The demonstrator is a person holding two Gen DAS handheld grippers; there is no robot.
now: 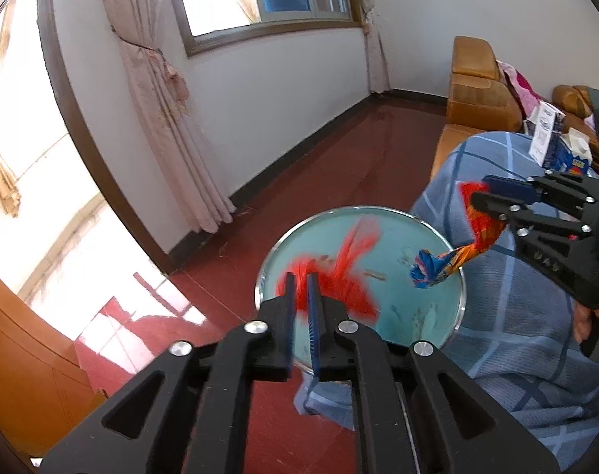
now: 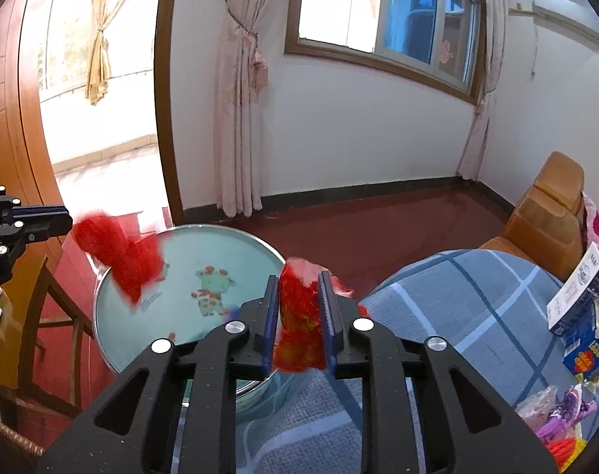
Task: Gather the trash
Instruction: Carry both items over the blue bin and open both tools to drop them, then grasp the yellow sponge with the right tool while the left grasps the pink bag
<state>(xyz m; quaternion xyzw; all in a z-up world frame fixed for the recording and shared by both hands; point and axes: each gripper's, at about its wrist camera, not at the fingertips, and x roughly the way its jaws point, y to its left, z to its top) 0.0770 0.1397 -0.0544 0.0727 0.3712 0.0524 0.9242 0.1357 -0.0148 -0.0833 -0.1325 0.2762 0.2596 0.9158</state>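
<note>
A round metal basin (image 1: 453, 316) with a light blue bottom stands beside the table; the right wrist view shows it too (image 2: 260, 245). My left gripper (image 1: 302, 280) is shut on a fuzzy red scrap (image 1: 338, 280) above the basin; the scrap (image 2: 117, 254) hangs blurred over the basin's left rim. My right gripper (image 2: 298, 288) is shut on a red and orange snack wrapper (image 2: 299, 324). In the left wrist view the right gripper (image 1: 477, 193) holds the wrapper (image 1: 457, 252), whose blue twisted end hangs over the basin's right side.
A blue checked cloth (image 2: 477, 316) covers the table at right. Cartons (image 2: 579, 304) and more wrappers (image 2: 560, 414) lie on it. An orange sofa (image 1: 477, 94) stands behind. A wooden chair (image 2: 54, 316) is left of the basin. Red floor lies beyond.
</note>
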